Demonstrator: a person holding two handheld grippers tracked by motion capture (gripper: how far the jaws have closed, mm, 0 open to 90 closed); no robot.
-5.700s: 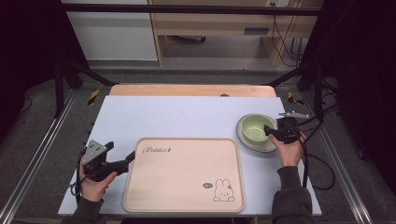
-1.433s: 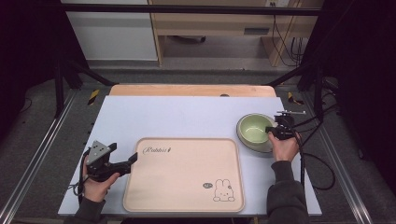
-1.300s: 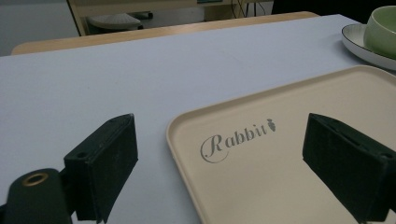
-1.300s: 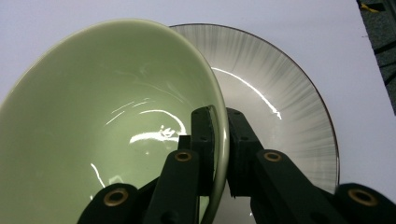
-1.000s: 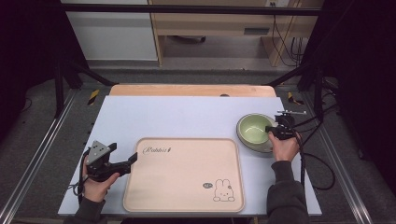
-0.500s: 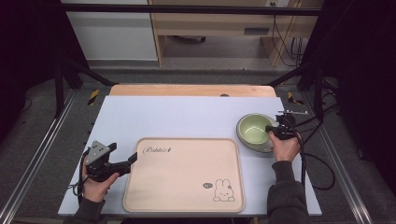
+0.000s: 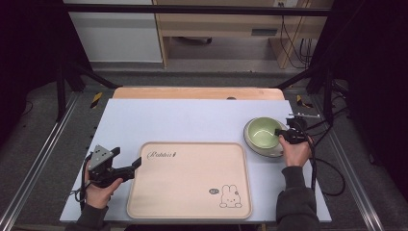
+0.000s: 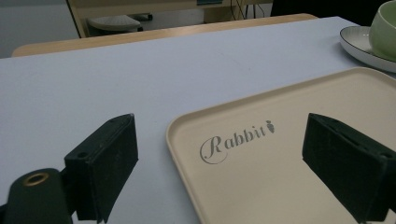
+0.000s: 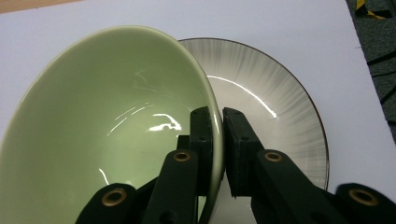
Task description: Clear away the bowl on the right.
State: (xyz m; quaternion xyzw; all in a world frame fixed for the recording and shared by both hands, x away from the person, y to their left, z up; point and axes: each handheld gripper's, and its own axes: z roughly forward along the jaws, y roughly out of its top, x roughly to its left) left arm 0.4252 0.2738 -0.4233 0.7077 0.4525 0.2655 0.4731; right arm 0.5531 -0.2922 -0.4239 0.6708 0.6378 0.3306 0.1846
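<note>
Bowls: one glossy pale-green ceramic bowl (image 9: 107, 121), my right gripper (image 9: 215, 140) clamped on its rim.
Plates: one grey-white ribbed plate (image 9: 280, 107) underneath.
Trays: one beige rabbit-print tray (image 7: 190, 180), near centre.
Left gripper (image 8: 233, 172): jaws wide apart, empty.

Taking the beige rabbit tray (image 7: 190, 180) as the landmark: beyond its far edge the pale tabletop (image 7: 192, 118) lies bare across its whole width, an open lane for a hand-held gripper. The strip left of the tray is taken up by the left hand-held gripper (image 7: 135, 165), whose spread jaws straddle the tray's near-left corner. Off the tray's far right corner, just beside it, the green bowl (image 7: 263, 133) sits tilted on a grey plate (image 9: 280, 121), with the right hand-held gripper (image 7: 279, 132) clamped on the bowl's rim, blocking that side.
</note>
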